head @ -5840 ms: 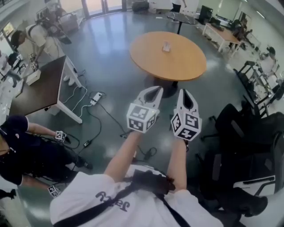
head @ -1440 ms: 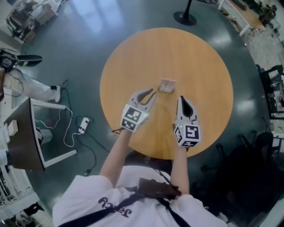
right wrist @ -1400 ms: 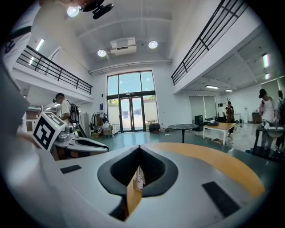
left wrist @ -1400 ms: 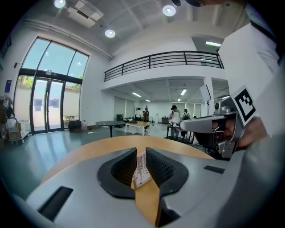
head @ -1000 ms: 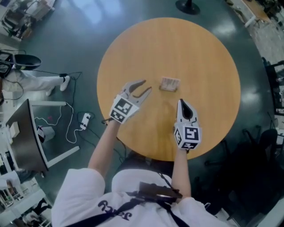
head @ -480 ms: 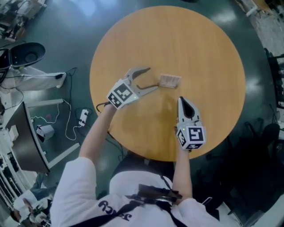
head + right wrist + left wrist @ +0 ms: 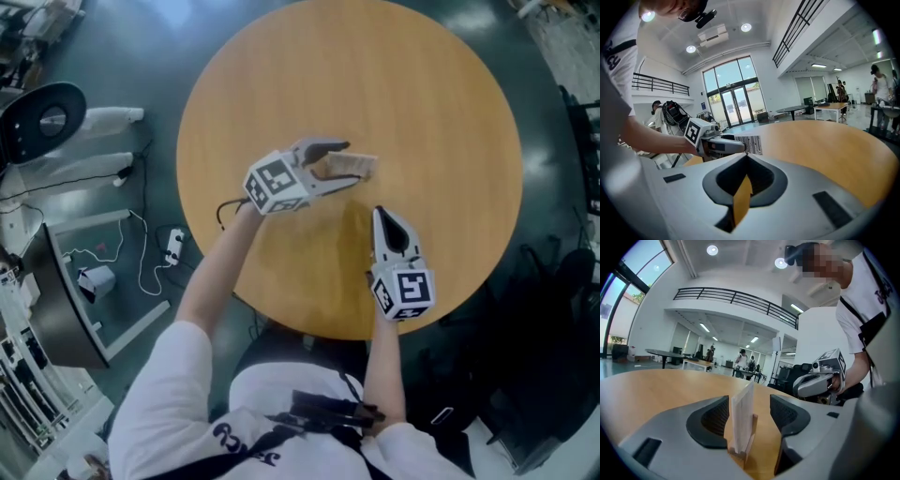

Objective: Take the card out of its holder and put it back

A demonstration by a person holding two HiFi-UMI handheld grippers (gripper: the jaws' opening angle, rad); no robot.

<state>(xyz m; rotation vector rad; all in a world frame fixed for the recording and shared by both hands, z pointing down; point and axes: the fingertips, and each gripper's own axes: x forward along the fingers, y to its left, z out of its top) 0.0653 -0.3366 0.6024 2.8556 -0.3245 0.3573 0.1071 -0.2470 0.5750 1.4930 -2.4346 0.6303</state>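
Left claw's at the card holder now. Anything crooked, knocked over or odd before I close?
Nothing stands out. The card stands upright in its wooden holder on the round table, between the jaws of the left claw, which have just been opening and do not touch it. The right claw is shut, off to the side.

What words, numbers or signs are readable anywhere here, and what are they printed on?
No text here can be read for certain.
Card: barcode-like stripes only, any characters too small to read.
Shirt print: dark letters seen upside down, too distorted to read.
Marker cubes: black-and-white square codes, no words or numbers.
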